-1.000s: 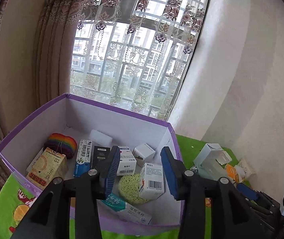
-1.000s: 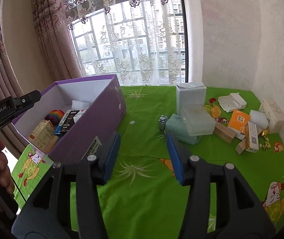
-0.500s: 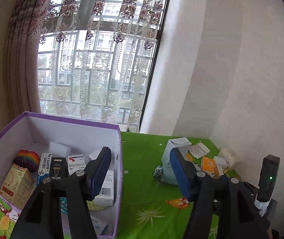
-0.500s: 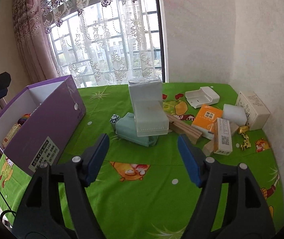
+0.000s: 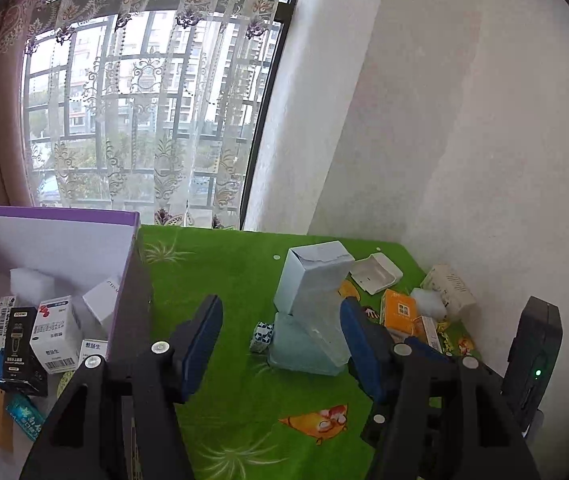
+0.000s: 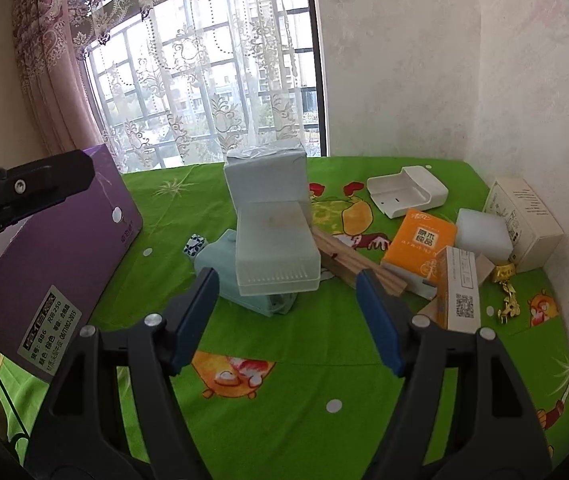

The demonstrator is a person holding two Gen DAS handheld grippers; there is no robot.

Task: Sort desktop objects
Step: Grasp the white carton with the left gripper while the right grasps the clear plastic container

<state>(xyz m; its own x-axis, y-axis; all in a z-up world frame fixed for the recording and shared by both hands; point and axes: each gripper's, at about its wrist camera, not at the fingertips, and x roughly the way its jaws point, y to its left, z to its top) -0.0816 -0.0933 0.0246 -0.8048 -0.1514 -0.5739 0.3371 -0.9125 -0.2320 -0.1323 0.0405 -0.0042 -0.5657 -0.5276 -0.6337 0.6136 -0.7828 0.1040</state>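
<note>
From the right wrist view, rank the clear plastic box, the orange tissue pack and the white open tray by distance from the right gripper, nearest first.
From the right gripper, jaws open and empty:
1. Clear plastic box: straight ahead, leaning on the teal box.
2. Orange tissue pack: ahead and to the right.
3. White open tray: farther back on the right, toward the wall.

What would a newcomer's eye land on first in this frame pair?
Probably the leaning stack mid-table: a frosted plastic case propped on a teal pouch against a pale blue carton, straight ahead of the open right gripper. Next, the purple box at the left, already holding small cartons, and the orange tissue pack amid clutter at the right.
</note>
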